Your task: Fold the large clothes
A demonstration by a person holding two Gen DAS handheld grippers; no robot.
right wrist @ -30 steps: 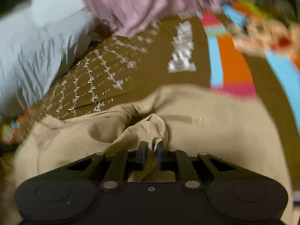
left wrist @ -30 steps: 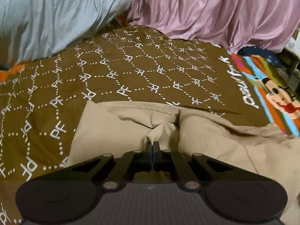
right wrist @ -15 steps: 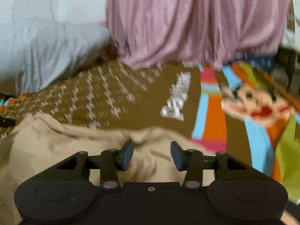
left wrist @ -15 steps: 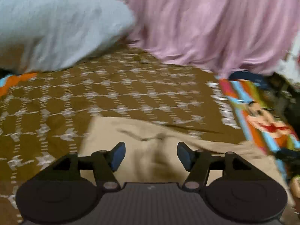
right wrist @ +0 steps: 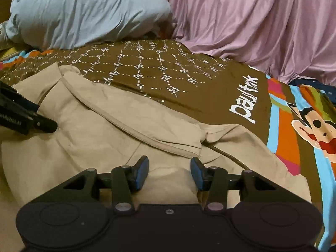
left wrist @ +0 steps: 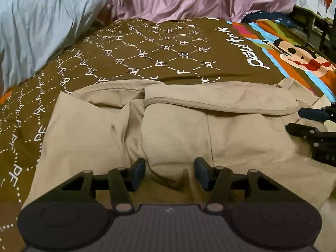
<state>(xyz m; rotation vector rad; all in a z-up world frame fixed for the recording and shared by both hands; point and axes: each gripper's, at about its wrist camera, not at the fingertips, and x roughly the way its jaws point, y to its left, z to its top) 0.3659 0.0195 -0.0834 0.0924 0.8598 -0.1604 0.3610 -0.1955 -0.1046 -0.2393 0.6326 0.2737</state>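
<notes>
Both grippers are open now, nothing pinched. A sec ago each had a bunched tuft of the tan garment [left wrist: 174,130] clamped between shut fingers; since then both have let go. Left gripper [left wrist: 170,173] has its fingers about half apart, having opened wide and then eased back in a bit; cloth lies under and between them but the pads aren't pressing it. Right gripper [right wrist: 169,173] is similar: fingers roughly half open, having just been opening, w/ fabric below them and no grip on it.

Garment sits on the bed, on the brown patterned bedspread [left wrist: 147,52], near edge close to the person. It looks like a jacket or hoodie: a zipper seam [left wrist: 218,105] runs across the far side where one layer lies over another. Cloth is flatter than it was, no longer lifted in peaks, tho a deep crease remains by the left fingers.

Grey pillow [right wrist: 84,12] and pink drape [right wrist: 262,21] sit at the far end, well apart from the garment. Cartoon print on the bedspread [right wrist: 315,126] is off to the right.

My read: one fold has just been laid down and released, so that step is done. Next move prob needs a fresh grab at an edge or sleeve, w/ the crease smoothed first; otherwise the next fold may come out lumpy.
</notes>
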